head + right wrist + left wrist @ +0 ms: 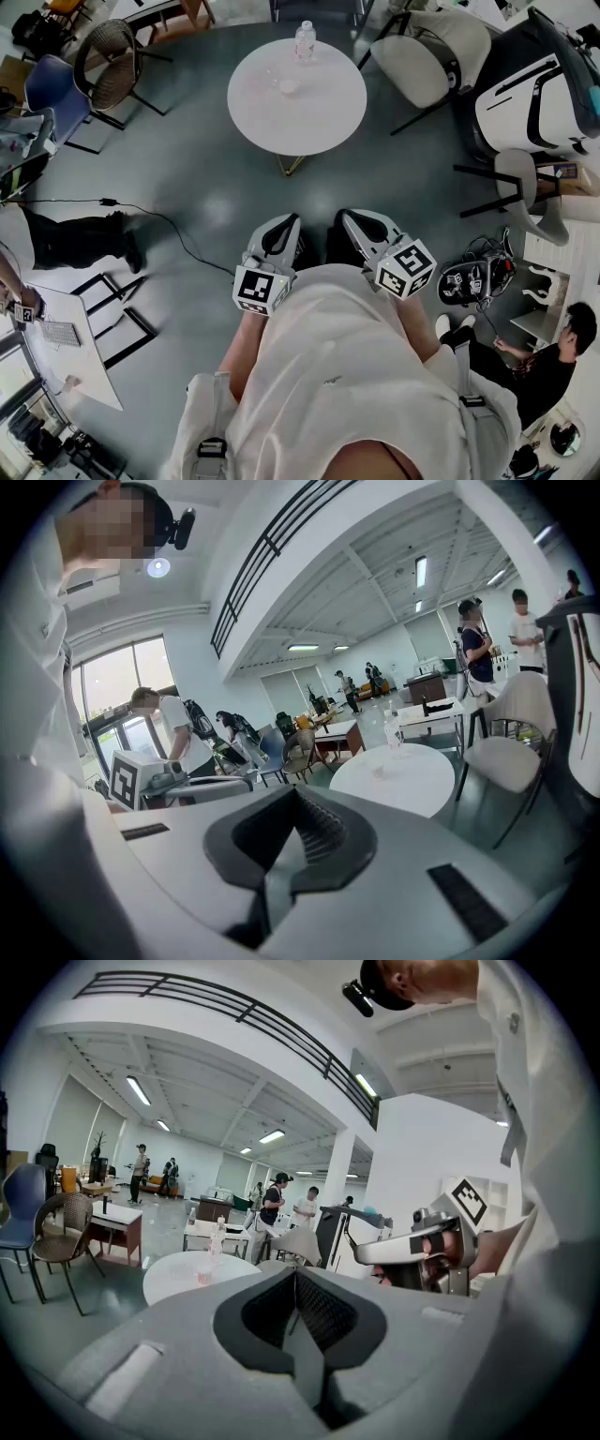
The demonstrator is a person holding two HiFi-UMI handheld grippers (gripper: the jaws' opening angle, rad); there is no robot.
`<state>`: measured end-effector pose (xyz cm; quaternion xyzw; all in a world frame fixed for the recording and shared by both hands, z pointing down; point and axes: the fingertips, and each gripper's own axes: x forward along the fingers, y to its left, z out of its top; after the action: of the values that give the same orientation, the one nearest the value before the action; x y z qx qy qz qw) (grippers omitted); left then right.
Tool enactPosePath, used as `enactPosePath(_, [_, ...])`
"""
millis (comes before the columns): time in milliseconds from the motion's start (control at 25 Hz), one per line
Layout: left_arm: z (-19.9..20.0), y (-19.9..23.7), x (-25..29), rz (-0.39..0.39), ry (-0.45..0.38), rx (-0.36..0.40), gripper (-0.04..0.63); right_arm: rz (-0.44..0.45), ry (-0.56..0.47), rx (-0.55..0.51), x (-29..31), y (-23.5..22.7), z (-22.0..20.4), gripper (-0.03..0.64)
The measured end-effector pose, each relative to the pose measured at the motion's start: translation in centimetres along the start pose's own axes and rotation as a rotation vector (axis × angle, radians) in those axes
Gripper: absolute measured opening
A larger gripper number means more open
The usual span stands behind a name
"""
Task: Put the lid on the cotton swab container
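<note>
Cotton swab container (289, 86): a small clear item near the middle of the round white tabletop (328, 117), well apart from both grippers. It is too small to tell whether the lid is on it or lying beside it. A water bottle (304, 42) stands upright at the far edge of the same tabletop, just behind the container.

The left gripper (284, 221) and right gripper (349, 217) are side by side, close in front of the person's torso. Both are over the grey floor (197, 187), short of the tabletop, and point toward it, tilted slightly down.

The left gripper's fingers (323, 1312) are clenched, tips together, with nothing between them. The right gripper's fingers (319, 822) are also clenched and empty. Each gripper view shows the other gripper off to one side and the tabletop ahead.

Around the tabletop:
- A wicker chair (108, 52) and a blue chair (47, 84) are to the left.
- White chairs (427, 52) are to the right.
- A second person (539, 361) sits low at the lower right, near a cluster of cabled gear (478, 272).
</note>
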<state>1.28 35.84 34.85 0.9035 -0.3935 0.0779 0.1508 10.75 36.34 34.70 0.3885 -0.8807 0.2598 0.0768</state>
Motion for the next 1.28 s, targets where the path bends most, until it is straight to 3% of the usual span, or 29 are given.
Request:
enactPosePath(560, [0.8, -0.4, -1.4, 0.012, -0.035, 0.024, 0.011, -0.014, -0.023, -0.085, -1.0, 1.9, 0.6, 0.005])
enactPosePath(880, [0.4, -0.8, -1.1, -0.001, -0.032, 0.023, 0.011, -0.035, -0.044, -0.038, -1.4, 1.4, 0.5, 0.005])
enactPosePath(1280, [2.3, 0.9, 2.5, 0.069, -0.048, 0.028, 0.012, 0.041, -0.046, -0.066, 1.0, -2.0, 3.8, 0.005])
